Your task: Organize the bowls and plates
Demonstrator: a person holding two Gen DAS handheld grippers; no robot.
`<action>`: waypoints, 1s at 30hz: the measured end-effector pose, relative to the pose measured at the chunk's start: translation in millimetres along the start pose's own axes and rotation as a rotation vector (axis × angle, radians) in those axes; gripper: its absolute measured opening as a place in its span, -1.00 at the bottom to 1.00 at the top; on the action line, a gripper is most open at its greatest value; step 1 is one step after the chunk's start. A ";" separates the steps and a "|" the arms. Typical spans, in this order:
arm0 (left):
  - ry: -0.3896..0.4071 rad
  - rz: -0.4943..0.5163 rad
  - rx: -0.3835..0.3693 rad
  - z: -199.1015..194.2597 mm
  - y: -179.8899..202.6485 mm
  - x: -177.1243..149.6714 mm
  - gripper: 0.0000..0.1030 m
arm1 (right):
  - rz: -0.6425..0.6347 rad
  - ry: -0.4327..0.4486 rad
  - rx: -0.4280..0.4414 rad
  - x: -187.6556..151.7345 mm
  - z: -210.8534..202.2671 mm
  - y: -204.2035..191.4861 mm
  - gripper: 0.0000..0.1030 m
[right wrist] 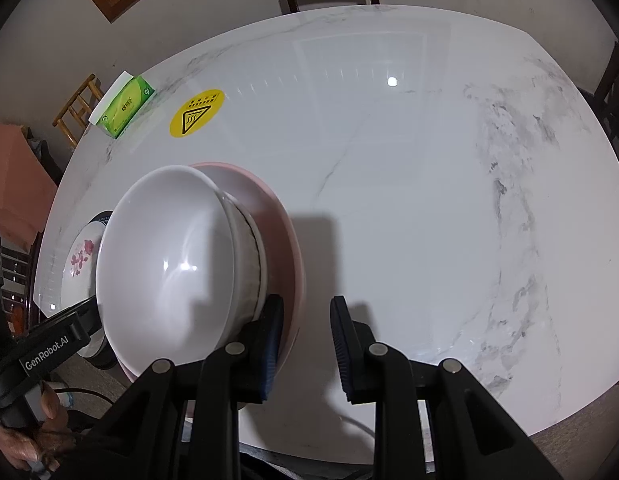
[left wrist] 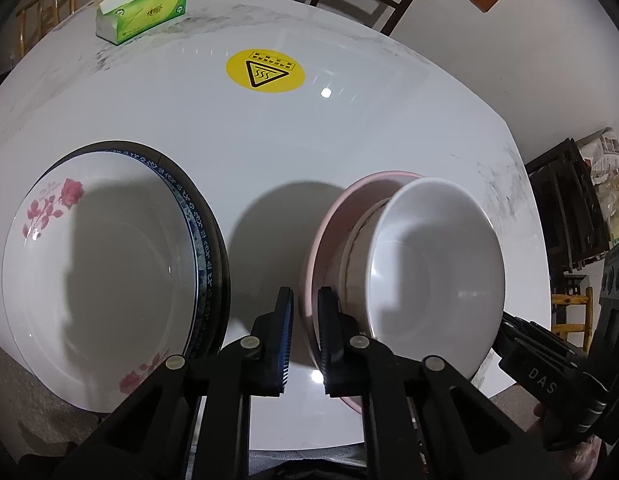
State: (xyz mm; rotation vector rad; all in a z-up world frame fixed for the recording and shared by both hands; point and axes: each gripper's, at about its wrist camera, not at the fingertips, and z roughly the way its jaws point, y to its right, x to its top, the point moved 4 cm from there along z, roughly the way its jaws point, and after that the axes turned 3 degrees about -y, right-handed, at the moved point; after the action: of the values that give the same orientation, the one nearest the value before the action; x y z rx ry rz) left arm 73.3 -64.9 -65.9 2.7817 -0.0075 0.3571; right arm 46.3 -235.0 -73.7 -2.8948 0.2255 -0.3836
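Left gripper [left wrist: 306,340] pinched tight on the near rim of the pink bowl [left wrist: 329,216], bottom of a nest of three at 4 o'clock in the left wrist view, with the white bowl [left wrist: 433,272] on top and a marbled bowl [left wrist: 351,264] between. Right gripper [right wrist: 305,348] narrowly parted at 6 o'clock in its own view, one finger against that pink rim, squeezing nothing. Rose plate [left wrist: 109,260] stack just beside at 8 o'clock. Risk of tipping the nest if lifted by one thin edge, spilling the glossy white bowl. Risk of knocking the plates if dragged toward 9 o'clock.
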 end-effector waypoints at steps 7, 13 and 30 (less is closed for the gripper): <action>0.002 -0.002 -0.001 0.3 0.8 0.5 -0.88 | 0.003 0.005 -0.002 -0.2 -0.6 -0.1 -0.53; 0.000 -0.004 -0.003 -0.6 0.2 -0.3 -0.88 | 0.004 0.001 0.000 -0.2 0.3 0.9 -0.53; 0.009 -0.001 0.000 -1.5 0.3 0.1 -0.88 | -0.005 0.020 0.007 0.4 -1.2 -6.2 -0.76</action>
State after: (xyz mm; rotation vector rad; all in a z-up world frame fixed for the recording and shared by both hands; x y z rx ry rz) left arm 73.1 -64.6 -64.4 2.7805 -0.0046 0.3690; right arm 47.1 -229.2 -71.0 -2.8859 0.2201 -0.4139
